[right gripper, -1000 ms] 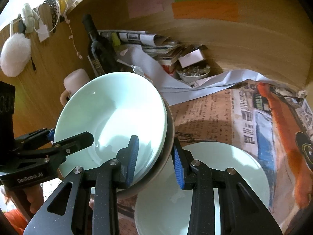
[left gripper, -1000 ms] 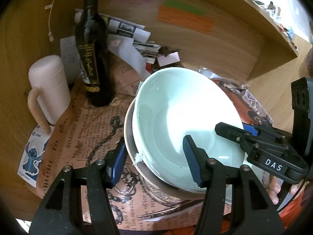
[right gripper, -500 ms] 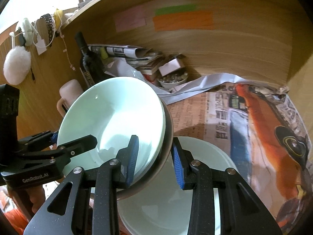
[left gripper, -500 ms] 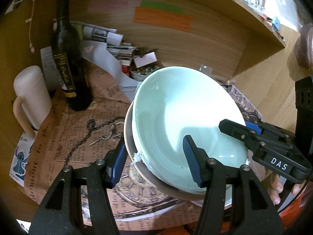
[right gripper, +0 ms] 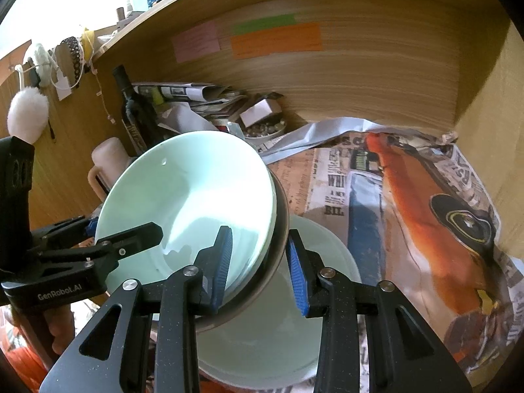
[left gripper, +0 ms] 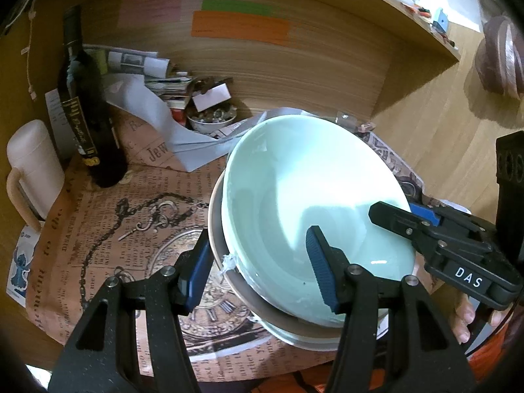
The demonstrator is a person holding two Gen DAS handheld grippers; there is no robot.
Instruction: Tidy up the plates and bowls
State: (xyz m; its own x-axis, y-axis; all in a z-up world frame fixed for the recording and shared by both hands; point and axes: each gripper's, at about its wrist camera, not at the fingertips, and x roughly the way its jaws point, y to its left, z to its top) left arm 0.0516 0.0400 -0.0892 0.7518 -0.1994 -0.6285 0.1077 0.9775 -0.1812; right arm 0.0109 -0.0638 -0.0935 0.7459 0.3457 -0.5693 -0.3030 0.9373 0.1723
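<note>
A pale green bowl (left gripper: 294, 196) sits nested in a grey-brown bowl (left gripper: 214, 226), and both grippers hold this stack tilted above the table. My left gripper (left gripper: 258, 271) is shut on the stack's near left rim, one pad inside and one outside. My right gripper (right gripper: 258, 268) is shut on the opposite rim of the pale green bowl (right gripper: 183, 196) and the grey-brown bowl (right gripper: 281, 222). Under the stack, a pale green plate (right gripper: 294, 344) lies on the newspaper. Each gripper shows in the other's view: the right gripper (left gripper: 389, 213) and the left gripper (right gripper: 137, 235).
A dark wine bottle (left gripper: 85, 104) and a cream mug (left gripper: 32, 163) stand at the left. At the back are piled papers and a small dish of bits (left gripper: 213, 119). Newspaper (right gripper: 425, 213) covers the table. A wooden back wall and side wall enclose the space.
Both grippers have carried the bowl stack to the right; the bottle and mug slid left in the views. The pale green plate now lies more directly beneath the stack. Neither grip has changed.
</note>
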